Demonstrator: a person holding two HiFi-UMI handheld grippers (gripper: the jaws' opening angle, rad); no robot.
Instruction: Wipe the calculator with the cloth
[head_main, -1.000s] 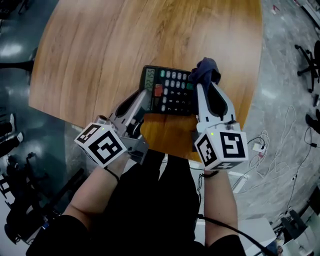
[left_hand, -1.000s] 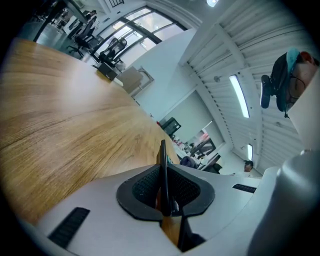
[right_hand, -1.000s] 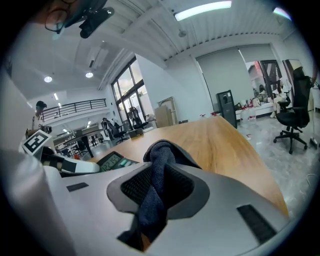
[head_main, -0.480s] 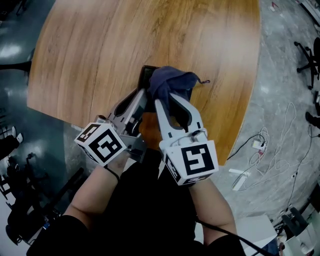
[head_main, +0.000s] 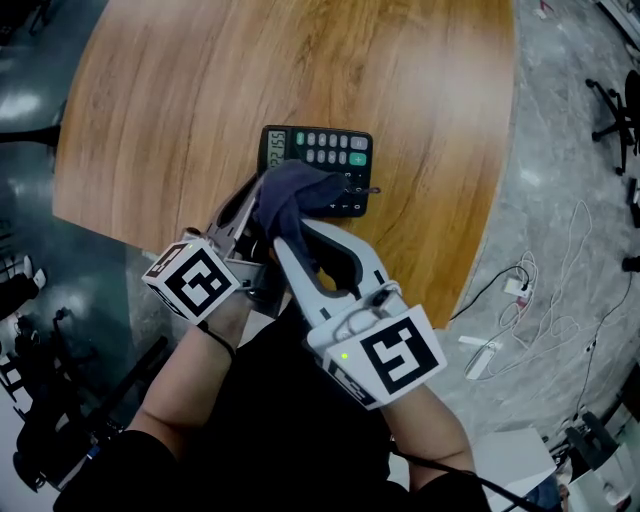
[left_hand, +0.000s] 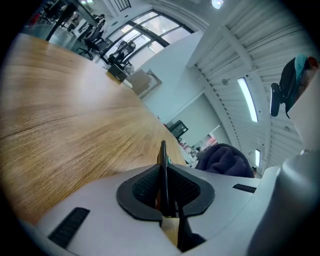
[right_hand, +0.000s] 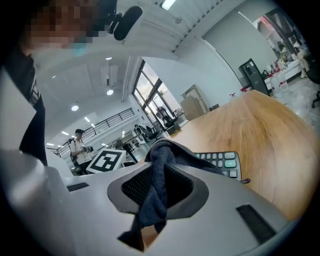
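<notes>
A black calculator lies on the round wooden table, display to the left. My left gripper is shut on its near left edge, which shows as a thin black strip between the pads. My right gripper grips a dark blue cloth; its jaws are closing with the cloth bunched between the pads. The cloth lies over the calculator's near left part, right beside the left gripper's tips. The keys show past the cloth.
The table's curved edge runs close on the right, with grey floor, white cables and an office chair beyond. The person's arms and dark clothing fill the bottom of the head view. Bare wood lies behind the calculator.
The right gripper has swept the cloth leftward across the calculator, from its right end to its near left corner. The keys are uncovered again. The left gripper has kept its hold.
</notes>
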